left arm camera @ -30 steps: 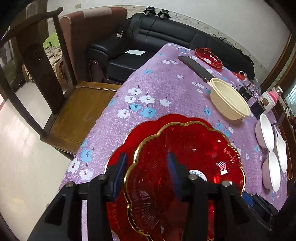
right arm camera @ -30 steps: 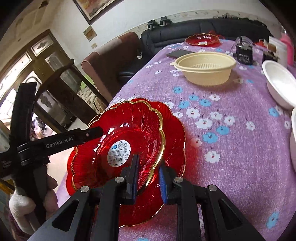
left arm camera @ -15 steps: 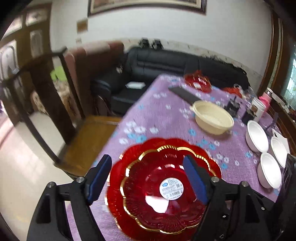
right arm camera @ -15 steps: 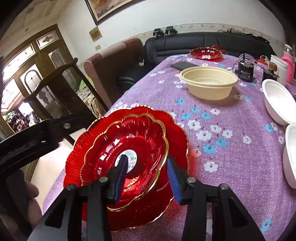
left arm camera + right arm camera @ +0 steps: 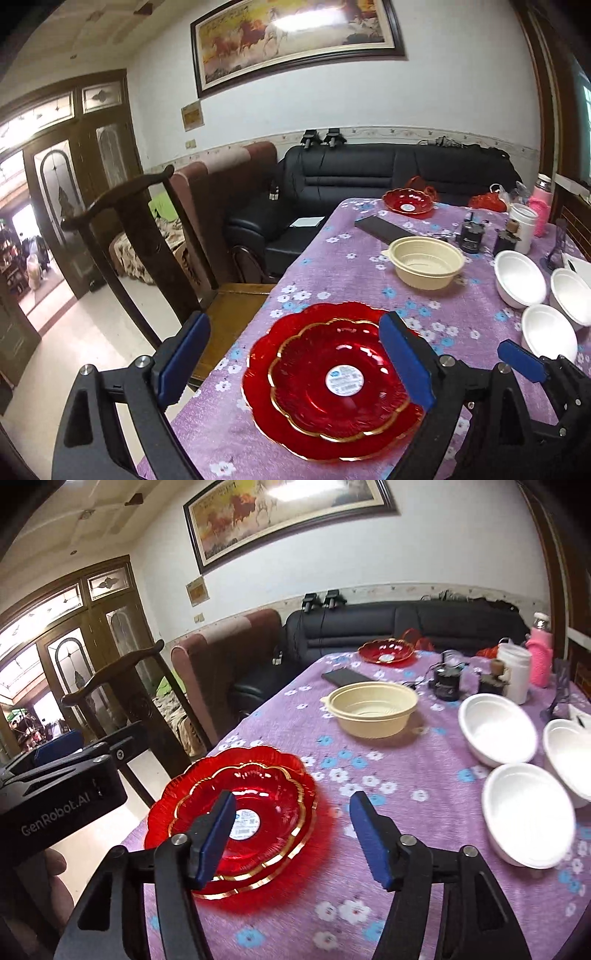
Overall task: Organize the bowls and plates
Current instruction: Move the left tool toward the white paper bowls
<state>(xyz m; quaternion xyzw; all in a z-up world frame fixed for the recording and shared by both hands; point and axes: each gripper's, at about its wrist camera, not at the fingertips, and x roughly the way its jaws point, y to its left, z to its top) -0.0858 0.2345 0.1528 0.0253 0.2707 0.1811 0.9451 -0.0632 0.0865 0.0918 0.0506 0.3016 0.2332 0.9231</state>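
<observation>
Two red gold-rimmed glass plates lie stacked near the table's front left corner, the smaller plate (image 5: pixel 338 376) (image 5: pixel 242 812) inside the larger plate (image 5: pixel 266 369) (image 5: pixel 166 801). A third red plate (image 5: pixel 408 201) (image 5: pixel 386 651) sits at the far end. A cream bowl (image 5: pixel 426 262) (image 5: pixel 371 709) stands mid-table. Three white bowls (image 5: pixel 519 273) (image 5: pixel 496 729) sit at the right. My left gripper (image 5: pixel 295 362) is open above the stack. My right gripper (image 5: pixel 291 843) is open, just right of it. Both are empty.
The table has a purple flowered cloth (image 5: pixel 343 266) (image 5: pixel 417 768). A dark flat box (image 5: pixel 380 229), jars and a pink bottle (image 5: pixel 539 657) stand at the far right. A wooden chair (image 5: pixel 147 236) stands at the table's left edge. A black sofa (image 5: pixel 369 166) is behind.
Both grippers let go of the smaller red plate, opened wide and drew back and up. The plate now rests inside the larger one.
</observation>
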